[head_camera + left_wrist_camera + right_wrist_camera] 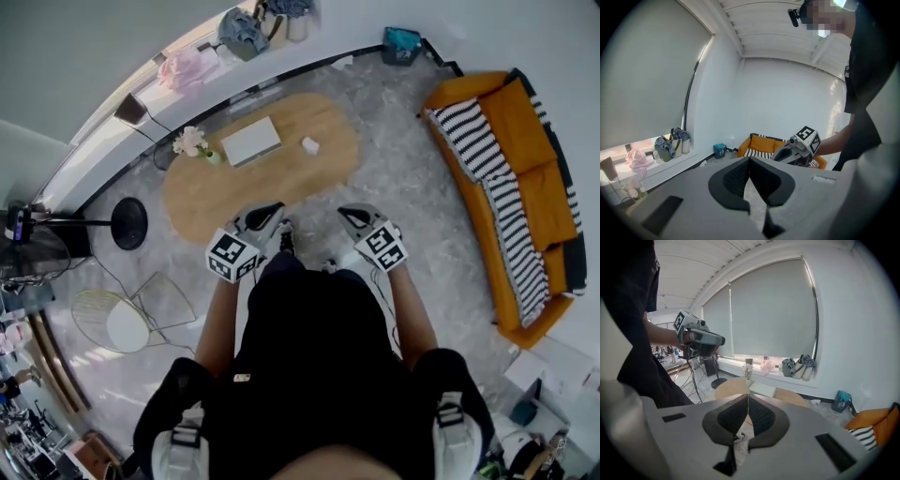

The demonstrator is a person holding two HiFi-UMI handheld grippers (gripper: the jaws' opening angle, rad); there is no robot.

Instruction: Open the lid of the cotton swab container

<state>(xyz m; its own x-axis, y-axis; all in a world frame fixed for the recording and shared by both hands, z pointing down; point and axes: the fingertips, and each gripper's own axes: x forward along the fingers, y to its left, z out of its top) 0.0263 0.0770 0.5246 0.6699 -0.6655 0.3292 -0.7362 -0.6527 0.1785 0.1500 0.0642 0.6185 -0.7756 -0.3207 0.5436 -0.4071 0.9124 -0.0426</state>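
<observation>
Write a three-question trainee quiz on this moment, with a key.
1. True or false: the left gripper and the right gripper are both shut with nothing between their jaws.
2. Multiple choice: what stands at the left end of the wooden table in the head view? A) a kettle B) a small vase of flowers C) a stack of books
3. Fill in: the sofa at the head view's right is ____ in colour.
Key: 1 true; 2 B; 3 orange.
</observation>
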